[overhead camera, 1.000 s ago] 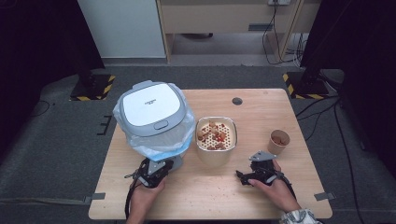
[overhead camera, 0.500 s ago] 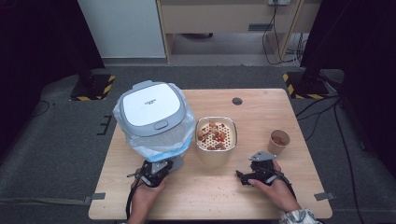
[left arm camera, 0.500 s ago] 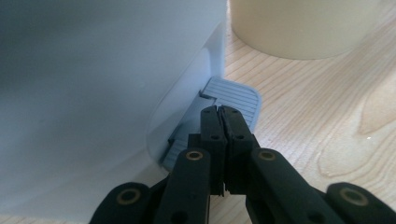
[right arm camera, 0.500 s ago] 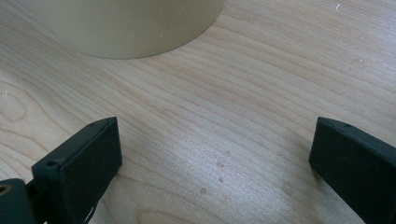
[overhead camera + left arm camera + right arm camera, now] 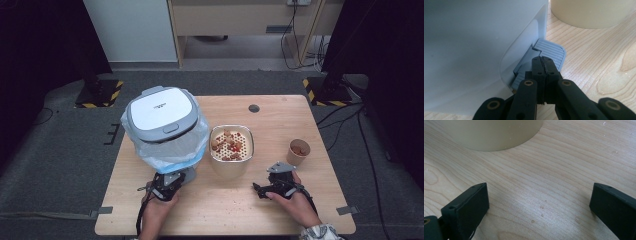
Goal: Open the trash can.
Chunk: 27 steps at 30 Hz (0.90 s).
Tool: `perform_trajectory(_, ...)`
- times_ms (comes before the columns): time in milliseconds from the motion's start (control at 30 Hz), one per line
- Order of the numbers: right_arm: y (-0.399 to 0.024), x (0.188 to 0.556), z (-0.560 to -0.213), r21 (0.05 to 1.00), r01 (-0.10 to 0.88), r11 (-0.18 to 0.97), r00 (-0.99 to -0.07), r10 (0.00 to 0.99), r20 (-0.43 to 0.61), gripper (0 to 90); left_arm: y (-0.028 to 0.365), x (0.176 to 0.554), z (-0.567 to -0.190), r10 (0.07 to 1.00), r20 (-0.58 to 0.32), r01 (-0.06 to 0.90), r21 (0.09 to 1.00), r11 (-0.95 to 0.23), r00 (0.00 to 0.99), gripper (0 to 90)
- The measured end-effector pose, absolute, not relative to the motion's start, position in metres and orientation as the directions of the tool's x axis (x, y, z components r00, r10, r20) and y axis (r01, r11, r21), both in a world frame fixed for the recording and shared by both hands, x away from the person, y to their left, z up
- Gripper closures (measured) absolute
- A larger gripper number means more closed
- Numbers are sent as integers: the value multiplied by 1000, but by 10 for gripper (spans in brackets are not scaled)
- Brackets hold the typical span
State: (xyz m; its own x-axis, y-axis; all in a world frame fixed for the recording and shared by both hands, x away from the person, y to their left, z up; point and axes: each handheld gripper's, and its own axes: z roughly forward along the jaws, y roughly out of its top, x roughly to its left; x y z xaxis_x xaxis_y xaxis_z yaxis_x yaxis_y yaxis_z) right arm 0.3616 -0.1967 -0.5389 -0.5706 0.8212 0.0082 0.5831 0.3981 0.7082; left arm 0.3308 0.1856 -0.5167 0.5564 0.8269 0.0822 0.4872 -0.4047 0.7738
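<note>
A wooden table point(image 5: 300, 200) on grey carpet carries a lidded bin point(image 5: 162, 125) at its left. Its ribbed grey pedal point(image 5: 550, 51) sticks out at the base — stiff plastic, best pressed from above, and the light bin may tip. The left gripper point(image 5: 544, 62), jaws together, rests there; the right gripper point(image 5: 536, 205) lies low, jaws wide — nothing between.

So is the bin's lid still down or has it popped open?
Down. The lid sits flat on the bin; the shut left gripper rests at the pedal.
</note>
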Motion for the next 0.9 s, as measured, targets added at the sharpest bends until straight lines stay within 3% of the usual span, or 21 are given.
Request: perform_trajectory(900,-199,352,-531,690,553,466,-630,777,-20,58,183,334,-522,819,108,500,745,-441,563,889)
